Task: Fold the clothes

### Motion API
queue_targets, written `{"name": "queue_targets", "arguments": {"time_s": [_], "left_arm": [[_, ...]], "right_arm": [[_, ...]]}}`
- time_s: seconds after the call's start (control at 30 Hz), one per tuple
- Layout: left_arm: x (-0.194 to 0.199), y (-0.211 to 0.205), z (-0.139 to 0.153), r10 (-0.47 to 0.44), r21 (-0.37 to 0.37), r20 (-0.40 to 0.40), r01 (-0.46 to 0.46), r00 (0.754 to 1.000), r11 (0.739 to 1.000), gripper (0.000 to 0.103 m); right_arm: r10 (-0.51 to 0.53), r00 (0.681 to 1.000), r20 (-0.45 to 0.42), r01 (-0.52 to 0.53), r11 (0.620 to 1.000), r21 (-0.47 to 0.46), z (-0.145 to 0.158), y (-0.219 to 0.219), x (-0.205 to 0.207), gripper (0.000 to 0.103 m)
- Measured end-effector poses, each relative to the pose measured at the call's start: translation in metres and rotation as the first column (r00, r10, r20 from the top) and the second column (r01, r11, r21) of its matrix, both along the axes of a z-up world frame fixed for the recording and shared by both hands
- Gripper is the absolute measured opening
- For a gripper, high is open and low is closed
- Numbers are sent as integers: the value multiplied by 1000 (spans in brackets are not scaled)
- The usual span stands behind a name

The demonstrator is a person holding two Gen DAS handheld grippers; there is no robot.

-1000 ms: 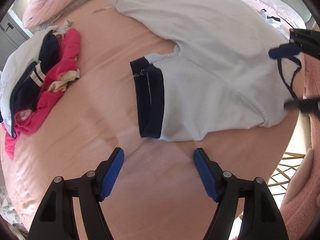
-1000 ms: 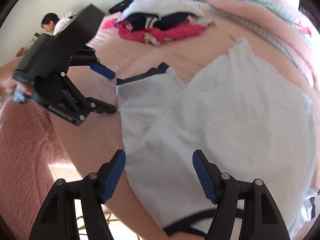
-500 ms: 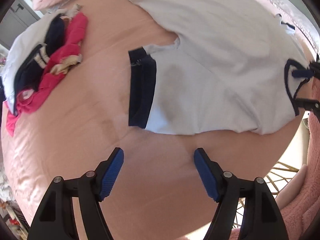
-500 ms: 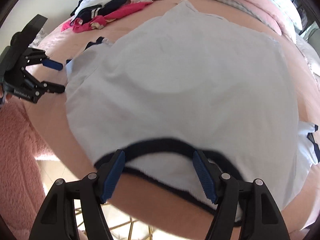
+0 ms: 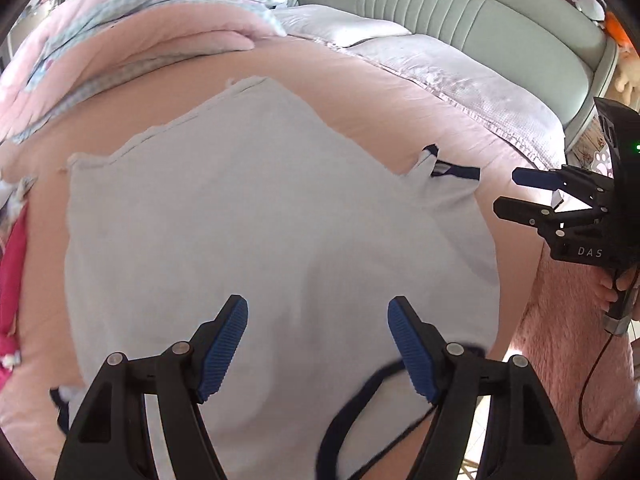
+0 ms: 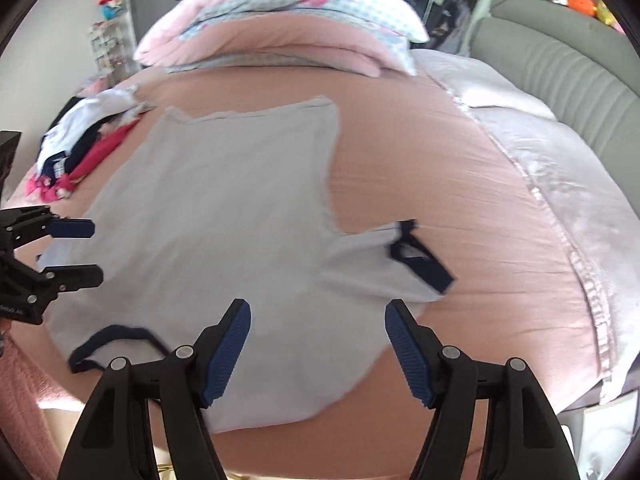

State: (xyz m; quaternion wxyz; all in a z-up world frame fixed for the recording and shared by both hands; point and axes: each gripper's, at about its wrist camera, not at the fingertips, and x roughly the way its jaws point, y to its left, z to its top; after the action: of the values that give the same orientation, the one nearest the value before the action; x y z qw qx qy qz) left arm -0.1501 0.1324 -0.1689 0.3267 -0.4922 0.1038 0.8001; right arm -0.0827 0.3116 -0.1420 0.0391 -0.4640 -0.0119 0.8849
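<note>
A pale blue T-shirt [image 5: 240, 220] with navy trim lies spread flat on the pink bed sheet [image 5: 360, 92]. Its navy collar [image 5: 360, 400] sits at the near edge, just under my left gripper [image 5: 318, 320], which hovers open over the chest with nothing between its fingers. My right gripper [image 6: 318, 320] is open and empty too, above the shirt [image 6: 224, 208] near its navy-cuffed right sleeve [image 6: 420, 264]. Each wrist view shows the other tool: the right gripper [image 5: 516, 194] off the shirt's right side, the left gripper [image 6: 90, 252] at its left side.
A heap of pink, navy and white clothes [image 6: 80, 140] lies on the left of the bed. A folded pink quilt [image 6: 280, 20] lies at the far side, a lilac blanket [image 6: 560, 180] and green headboard [image 5: 440, 4] to the right. A fluffy pink rug [image 5: 560, 320] is below the bed edge.
Both grippers swung rightward along the bed edge: the left went from the left sleeve to the collar, the right from the collar towards the right sleeve. Both stayed open; the shirt did not move.
</note>
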Motion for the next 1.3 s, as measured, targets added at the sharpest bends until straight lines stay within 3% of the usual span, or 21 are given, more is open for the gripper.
{"name": "queue_targets", "arguments": {"time_s": [0.17, 0.3, 0.4, 0.73, 0.87, 0.97, 1.0, 1.07, 1.17, 1.27, 1.3], "left_arm": [[-14, 70, -13, -89, 44, -17, 89, 996, 995, 69], [-26, 126, -23, -157, 77, -34, 159, 987, 984, 51], [-39, 137, -31, -135, 66, -21, 136, 991, 988, 45], [-82, 174, -60, -61, 28, 19, 60, 998, 998, 45], [-99, 188, -71, -31, 12, 33, 30, 999, 999, 44], [-98, 177, -59, -31, -12, -15, 31, 999, 999, 45], [-97, 174, -55, -34, -19, -30, 33, 999, 999, 45], [-88, 166, -46, -98, 20, -32, 98, 995, 995, 45], [-71, 170, -42, -232, -4, -52, 232, 971, 973, 44], [-60, 181, -46, -297, -21, -44, 297, 954, 955, 35], [-56, 185, -48, -313, -33, -42, 312, 949, 950, 27]], "right_arm": [[-97, 995, -18, 97, 995, -32, -4, 69, -17, 64], [-178, 984, -19, 176, 980, -91, -15, 97, -25, 57], [-223, 975, 3, 220, 959, -181, -33, 107, -33, 49], [-84, 995, 52, 91, 986, -139, -59, 97, -49, 48], [-80, 994, 79, 88, 990, -114, -70, 103, -63, 48], [-125, 990, 59, 127, 991, -33, -66, 111, -66, 48], [-137, 989, 52, 140, 989, -48, -64, 116, -63, 48], [-145, 989, 21, 147, 981, -130, -57, 125, -55, 48], [-77, 997, -28, 70, 976, -209, -49, 120, -45, 47], [30, 999, -16, -33, 968, -249, -51, 104, -47, 36], [54, 999, -1, -53, 971, -234, -55, 99, -49, 35]]}}
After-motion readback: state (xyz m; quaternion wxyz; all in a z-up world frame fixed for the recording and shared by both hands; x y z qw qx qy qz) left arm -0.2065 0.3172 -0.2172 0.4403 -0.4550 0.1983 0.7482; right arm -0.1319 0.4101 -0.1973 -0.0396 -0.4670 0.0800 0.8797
